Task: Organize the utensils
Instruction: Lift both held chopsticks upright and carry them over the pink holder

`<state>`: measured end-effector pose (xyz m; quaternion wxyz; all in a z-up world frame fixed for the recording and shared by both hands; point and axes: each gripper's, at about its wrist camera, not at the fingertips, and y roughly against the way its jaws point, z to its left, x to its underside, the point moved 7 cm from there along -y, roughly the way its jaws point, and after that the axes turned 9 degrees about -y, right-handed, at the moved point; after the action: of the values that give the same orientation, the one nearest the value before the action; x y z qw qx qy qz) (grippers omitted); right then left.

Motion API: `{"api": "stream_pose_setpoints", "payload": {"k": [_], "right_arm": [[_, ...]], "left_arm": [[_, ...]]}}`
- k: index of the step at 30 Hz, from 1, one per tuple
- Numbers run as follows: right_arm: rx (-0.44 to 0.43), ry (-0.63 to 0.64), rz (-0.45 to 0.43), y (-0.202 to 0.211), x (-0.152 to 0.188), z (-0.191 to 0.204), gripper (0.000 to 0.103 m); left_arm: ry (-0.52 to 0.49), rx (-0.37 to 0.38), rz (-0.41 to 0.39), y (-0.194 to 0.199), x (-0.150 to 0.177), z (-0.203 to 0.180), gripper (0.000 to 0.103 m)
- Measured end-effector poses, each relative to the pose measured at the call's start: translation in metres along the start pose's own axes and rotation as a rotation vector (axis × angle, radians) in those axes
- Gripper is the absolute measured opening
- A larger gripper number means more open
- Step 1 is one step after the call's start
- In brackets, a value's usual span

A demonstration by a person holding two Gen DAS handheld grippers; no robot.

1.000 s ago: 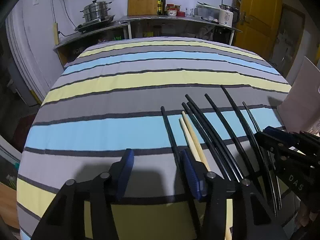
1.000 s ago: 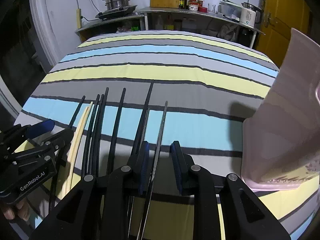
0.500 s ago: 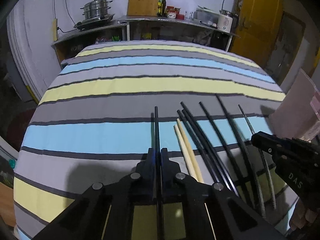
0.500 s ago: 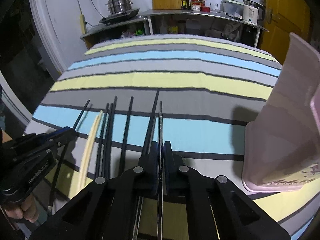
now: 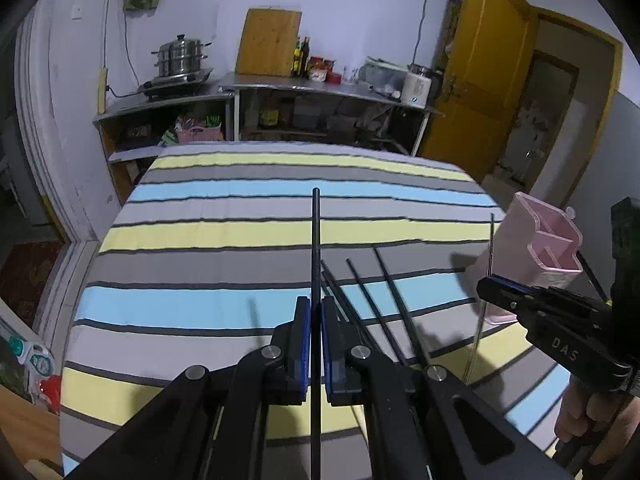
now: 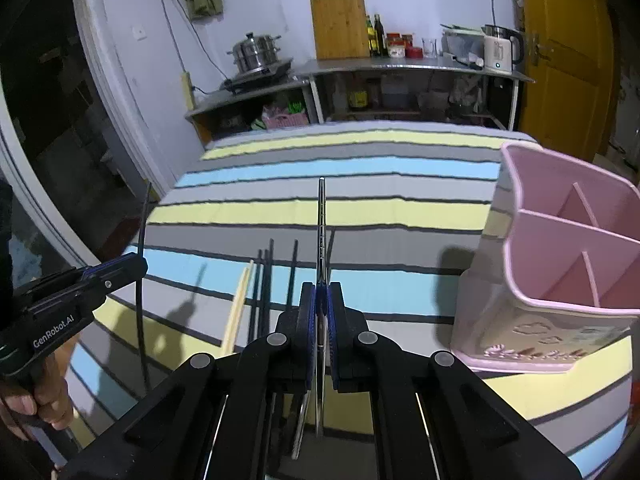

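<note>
While both grippers pinch tight, left [image 5: 315, 344] on a black chopstick [image 5: 315, 240], right [image 6: 321, 320] on a metal one [image 6: 321, 220], tip each upright before lowering into the holder [image 6: 568, 272] right of your fingers.

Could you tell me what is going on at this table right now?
A person is sorting chopsticks with two handheld grippers. The left gripper is shut on a black chopstick, and the right gripper is shut on a metal chopstick. More chopsticks lie on the striped tablecloth beside a pink utensil holder.
</note>
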<state>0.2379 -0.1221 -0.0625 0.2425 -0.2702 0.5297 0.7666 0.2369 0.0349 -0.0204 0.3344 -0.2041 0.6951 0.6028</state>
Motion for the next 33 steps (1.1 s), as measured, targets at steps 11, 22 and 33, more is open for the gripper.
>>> {"api": "stream_pose_setpoints", "payload": {"k": [11, 22, 33], "right_arm": [[-0.034, -0.014, -0.082, 0.052, -0.008, 0.0, 0.006], [-0.051, -0.049, -0.144, 0.09, -0.022, -0.014, 0.006], [-0.022, -0.105, -0.27, 0.145, -0.066, -0.055, 0.006]], "left_arm": [[-0.032, 0.044, -0.069, 0.05, -0.02, -0.021, 0.005], [-0.062, 0.127, -0.11, 0.073, -0.051, -0.059, 0.005], [-0.14, 0.241, -0.191, 0.089, -0.124, -0.128, 0.005]]}}
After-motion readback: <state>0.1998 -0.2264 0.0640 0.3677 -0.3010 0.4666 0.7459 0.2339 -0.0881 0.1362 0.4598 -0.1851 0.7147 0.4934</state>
